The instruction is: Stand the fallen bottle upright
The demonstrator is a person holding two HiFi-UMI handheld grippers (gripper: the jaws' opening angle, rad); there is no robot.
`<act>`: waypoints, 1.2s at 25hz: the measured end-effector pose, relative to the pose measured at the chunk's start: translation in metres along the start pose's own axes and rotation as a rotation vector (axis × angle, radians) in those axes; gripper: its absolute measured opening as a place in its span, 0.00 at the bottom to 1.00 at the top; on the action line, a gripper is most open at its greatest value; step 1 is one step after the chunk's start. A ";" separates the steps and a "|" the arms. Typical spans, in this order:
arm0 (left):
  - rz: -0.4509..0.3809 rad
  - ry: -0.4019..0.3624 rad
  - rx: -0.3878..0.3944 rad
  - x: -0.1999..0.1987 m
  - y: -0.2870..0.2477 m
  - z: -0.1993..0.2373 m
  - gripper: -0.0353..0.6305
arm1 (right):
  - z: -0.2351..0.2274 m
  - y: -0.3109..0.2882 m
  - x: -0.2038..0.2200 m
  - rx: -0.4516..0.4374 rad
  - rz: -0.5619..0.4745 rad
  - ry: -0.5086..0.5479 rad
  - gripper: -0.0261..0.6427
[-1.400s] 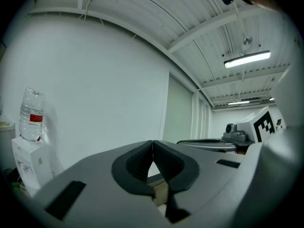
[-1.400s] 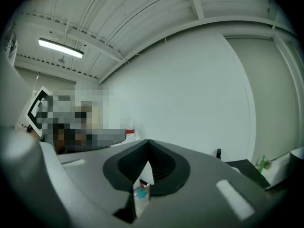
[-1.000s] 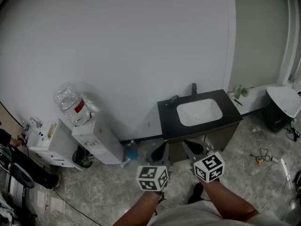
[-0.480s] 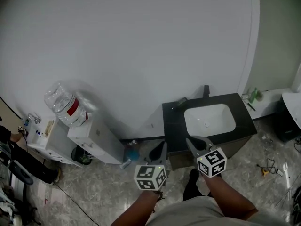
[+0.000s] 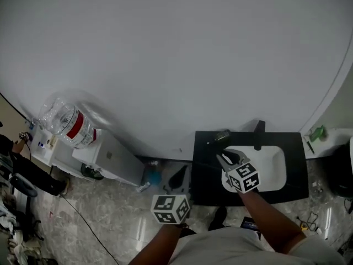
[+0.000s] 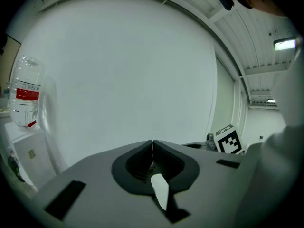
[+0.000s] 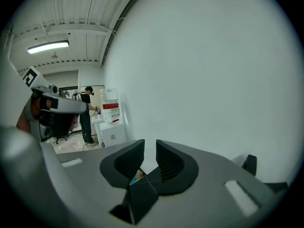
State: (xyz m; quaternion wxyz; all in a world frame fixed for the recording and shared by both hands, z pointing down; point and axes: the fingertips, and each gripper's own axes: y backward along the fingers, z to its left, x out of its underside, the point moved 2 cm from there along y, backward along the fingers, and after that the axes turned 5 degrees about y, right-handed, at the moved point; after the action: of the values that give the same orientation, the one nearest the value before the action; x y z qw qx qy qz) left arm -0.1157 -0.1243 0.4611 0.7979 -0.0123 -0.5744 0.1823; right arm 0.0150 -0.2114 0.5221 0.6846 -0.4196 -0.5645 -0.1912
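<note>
In the head view a small dark bottle [image 5: 222, 135] lies on its side at the back left of a black countertop [image 5: 205, 175], beside a white sink [image 5: 276, 167]. My right gripper [image 5: 227, 158] hangs over the counter just in front of the bottle, not touching it. Its jaws have just been opening and stand open [image 7: 149, 148] with nothing between them. My left gripper [image 5: 179, 176] is over the floor left of the counter, and its jaws meet, shut and empty [image 6: 152, 146]. Neither gripper view shows the bottle.
A black faucet [image 5: 257, 134] stands behind the sink. A white water dispenser [image 5: 107, 158] with a big clear jug [image 5: 69, 126] stands against the wall at left. A green bottle [image 5: 317, 132] sits on a ledge at right. A person [image 7: 87, 113] stands far off.
Both grippers have moved toward the wall and the counter. The right gripper now hangs over the countertop near the bottle, and its jaws have parted. The left jaws stay shut.
</note>
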 end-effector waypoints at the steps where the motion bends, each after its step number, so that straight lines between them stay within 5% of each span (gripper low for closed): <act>1: 0.005 0.002 -0.014 -0.002 -0.009 0.006 0.06 | -0.009 -0.015 0.003 -0.008 0.014 -0.001 0.13; 7: 0.047 0.015 -0.056 -0.009 -0.053 0.043 0.06 | -0.042 -0.106 0.041 -0.059 0.149 0.045 0.17; 13: 0.084 0.038 -0.048 -0.014 -0.085 0.071 0.06 | -0.057 -0.169 0.097 -0.206 0.413 0.354 0.24; 20: 0.115 0.065 -0.046 -0.008 -0.112 0.100 0.06 | -0.065 -0.227 0.151 -0.546 0.677 0.780 0.25; 30: 0.131 0.098 -0.073 0.004 -0.125 0.136 0.06 | -0.085 -0.274 0.216 -0.760 0.956 1.053 0.28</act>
State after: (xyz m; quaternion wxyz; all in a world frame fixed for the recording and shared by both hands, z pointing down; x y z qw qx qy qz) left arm -0.2053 -0.2655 0.5396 0.8104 -0.0880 -0.5388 0.2123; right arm -0.0718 -0.3903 0.8206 0.6790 -0.6747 0.1766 -0.2291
